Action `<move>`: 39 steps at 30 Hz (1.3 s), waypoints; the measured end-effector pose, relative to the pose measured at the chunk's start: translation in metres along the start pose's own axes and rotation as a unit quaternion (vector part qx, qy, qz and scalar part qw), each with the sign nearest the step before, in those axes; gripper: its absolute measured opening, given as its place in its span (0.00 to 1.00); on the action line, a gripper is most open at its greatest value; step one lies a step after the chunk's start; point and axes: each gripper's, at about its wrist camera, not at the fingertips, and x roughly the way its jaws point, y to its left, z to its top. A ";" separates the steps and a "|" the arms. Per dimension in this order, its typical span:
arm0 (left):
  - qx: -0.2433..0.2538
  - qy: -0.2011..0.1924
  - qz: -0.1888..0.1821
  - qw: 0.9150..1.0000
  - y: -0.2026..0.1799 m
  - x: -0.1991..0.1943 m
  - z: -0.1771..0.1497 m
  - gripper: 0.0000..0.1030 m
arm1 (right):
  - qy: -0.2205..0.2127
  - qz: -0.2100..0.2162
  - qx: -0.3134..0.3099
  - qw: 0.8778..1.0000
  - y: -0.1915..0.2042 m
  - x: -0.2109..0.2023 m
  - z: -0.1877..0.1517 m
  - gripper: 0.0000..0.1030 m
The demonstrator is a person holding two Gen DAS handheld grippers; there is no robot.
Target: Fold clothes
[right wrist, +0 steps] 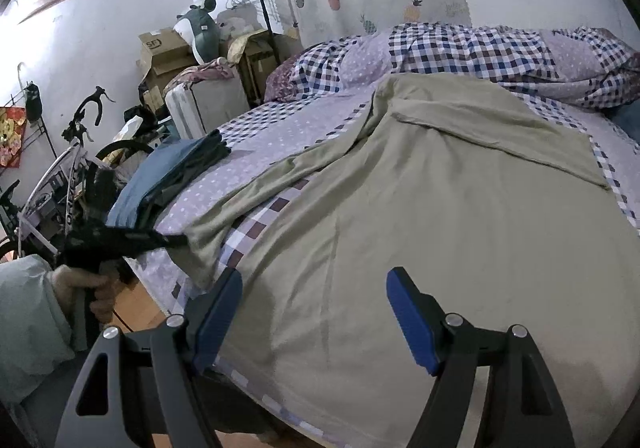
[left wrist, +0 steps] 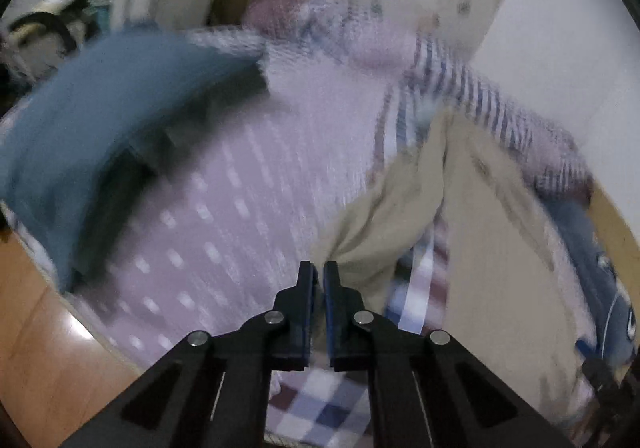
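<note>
**Khaki T-shirt gripped by one sleeve on the bed**

The khaki T-shirt [right wrist: 400, 216] lies spread across the bed [right wrist: 280, 128]. The left gripper [left wrist: 319, 272] has its jaws pinched on the sleeve end, likely to fold it inward. The right gripper [right wrist: 314, 288] hovers over the hem, jaws wide and empty. A folded blue stack [right wrist: 168, 172] sits nearby.

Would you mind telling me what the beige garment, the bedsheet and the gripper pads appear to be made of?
Beige garment: thin, matte knit, probably cotton jersey; it drapes in soft creases.
Bedsheet: woven cotton by the look, matte, with printed dots and checks.
Pads of the right gripper: blue, smooth, probably rubber or soft plastic, on black rigid plastic arms.
</note>
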 end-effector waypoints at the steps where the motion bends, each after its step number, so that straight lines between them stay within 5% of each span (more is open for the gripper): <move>1: -0.014 -0.025 -0.001 1.000 0.006 -0.011 0.003 0.03 | -0.001 -0.001 0.002 1.000 -0.001 0.000 0.000 0.76; 4: -0.065 -0.078 -0.003 0.995 0.029 -0.036 0.010 0.03 | -0.004 0.002 0.016 1.000 -0.007 -0.002 0.001 0.76; 11: -0.130 -0.033 0.080 0.988 0.061 -0.012 0.011 0.08 | 0.002 0.004 0.030 1.000 -0.014 0.000 0.001 0.76; 15: -0.143 -0.051 0.085 0.985 0.065 -0.023 0.010 0.52 | 0.005 0.000 0.021 1.000 -0.010 0.002 0.000 0.76; 18: -0.109 -0.050 0.072 0.990 0.053 -0.027 0.010 0.57 | 0.008 -0.001 0.016 1.000 -0.009 0.004 -0.001 0.76; 23: -0.063 0.038 0.075 0.994 0.032 -0.001 -0.001 0.57 | 0.011 0.000 0.018 1.000 -0.008 0.006 -0.002 0.76; 29: -0.027 0.122 0.096 0.987 0.017 0.038 -0.016 0.57 | 0.018 0.002 0.014 1.000 -0.004 0.011 -0.004 0.76; 32: -0.043 0.134 0.102 0.985 0.024 0.048 -0.017 0.47 | 0.019 0.003 0.011 1.000 -0.002 0.011 -0.006 0.76; 34: -0.056 0.130 0.094 0.985 0.026 0.046 -0.017 0.02 | 0.018 0.002 0.009 1.000 -0.001 0.010 -0.006 0.76; 36: -0.074 0.116 0.051 0.989 0.028 0.038 -0.015 0.02 | 0.018 0.002 0.011 1.000 -0.002 0.010 -0.005 0.76; 39: -0.103 0.079 -0.067 0.989 0.025 0.017 -0.009 0.01 | 0.017 0.001 0.012 1.000 -0.004 0.010 -0.005 0.76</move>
